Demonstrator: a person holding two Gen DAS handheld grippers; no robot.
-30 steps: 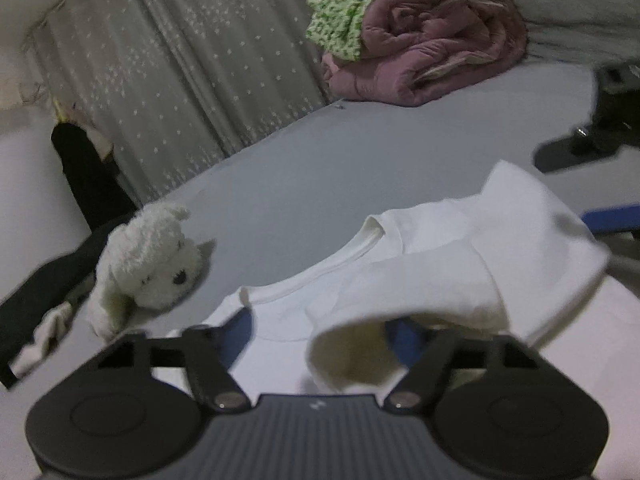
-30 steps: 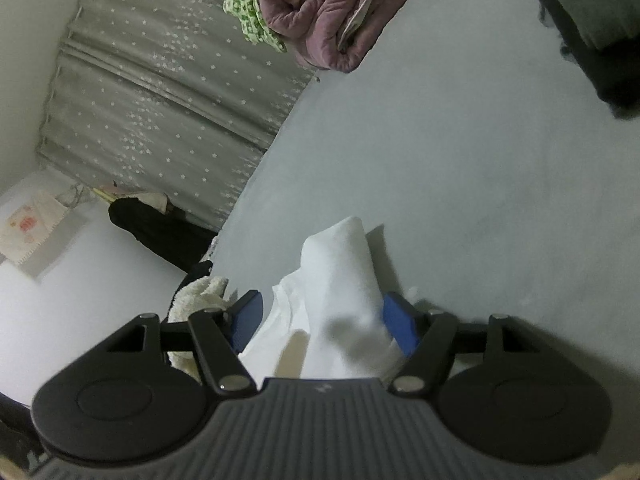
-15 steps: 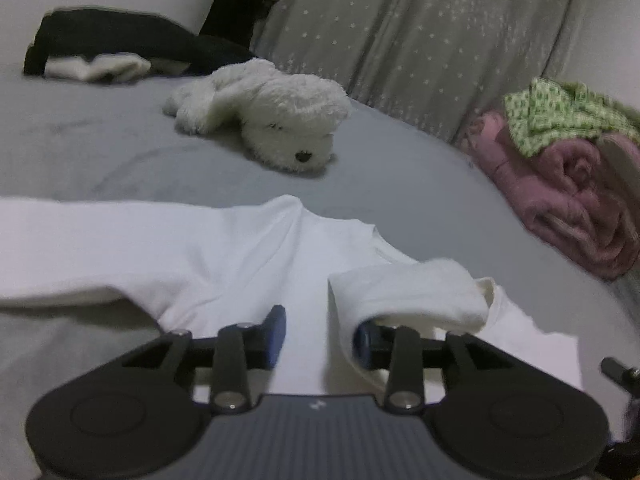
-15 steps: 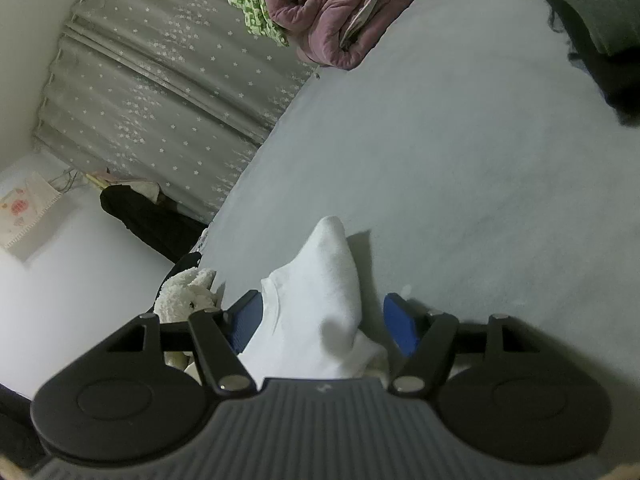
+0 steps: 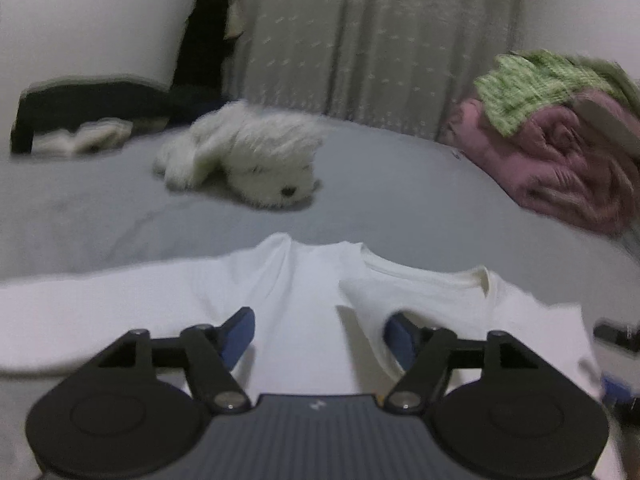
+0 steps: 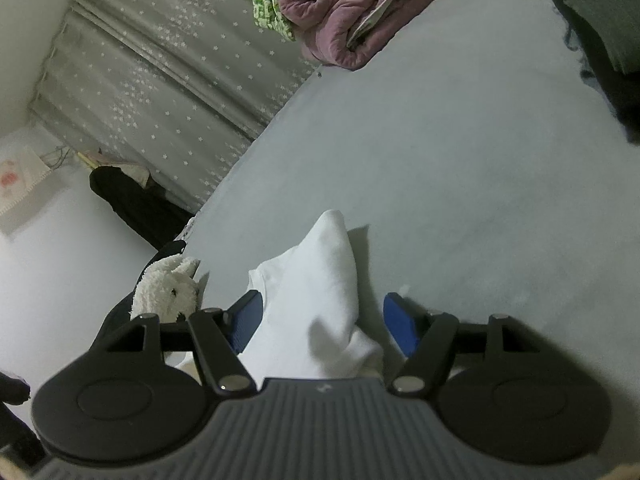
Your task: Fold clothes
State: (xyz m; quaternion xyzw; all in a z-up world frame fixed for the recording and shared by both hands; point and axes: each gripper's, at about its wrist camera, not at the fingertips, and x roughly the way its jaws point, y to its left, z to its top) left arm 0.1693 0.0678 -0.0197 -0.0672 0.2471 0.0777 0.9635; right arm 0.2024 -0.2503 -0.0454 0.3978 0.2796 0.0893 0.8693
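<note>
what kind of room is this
Most likely a bedroom: the white shirt lies spread on a wide grey bed, with a rolled pink quilt at its far end, a plush dog nearby, and a star-print curtain behind.

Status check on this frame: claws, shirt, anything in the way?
Both claws open: left claw, right claw. White shirt flat on bed, one sleeve folded in. Plush dog beyond collar, apart.

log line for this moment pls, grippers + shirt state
task: fold clothes | left hand-held gripper: open over white shirt | right hand-held gripper: open, shirt fabric between fingers | shirt: on grey bed, one sleeve folded in
</note>
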